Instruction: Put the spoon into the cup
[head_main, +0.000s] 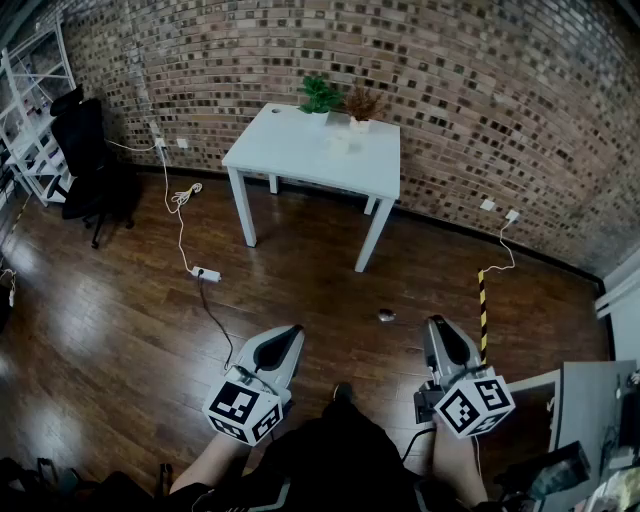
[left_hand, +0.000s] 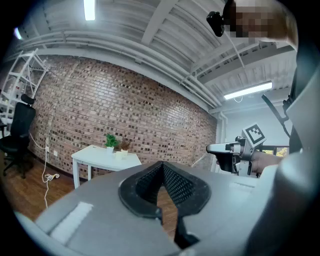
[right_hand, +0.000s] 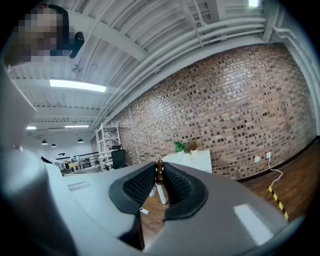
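My right gripper (head_main: 435, 323) is held low at the right, far short of the white table (head_main: 300, 160). In the right gripper view its jaws (right_hand: 159, 167) are shut on the spoon (right_hand: 159, 171), of which only a brown turned handle end shows between the pads. A pale cup (head_main: 341, 140) stands on the table's far side by the plants, small also in the left gripper view (left_hand: 120, 154). My left gripper (head_main: 293, 332) is level beside the right one, its pads (left_hand: 162, 164) meeting at the tip with nothing between them. A small shiny thing (head_main: 386, 316) shows between the two grippers; I cannot tell what it is.
Two potted plants (head_main: 320, 95) stand at the table's back edge against the brick wall. A black office chair (head_main: 85, 150) and white shelving (head_main: 35, 100) stand at the left. A power strip with cables (head_main: 205, 273) lies on the wood floor. A yellow-black striped strip (head_main: 481, 300) and a desk corner (head_main: 590, 400) are at the right.
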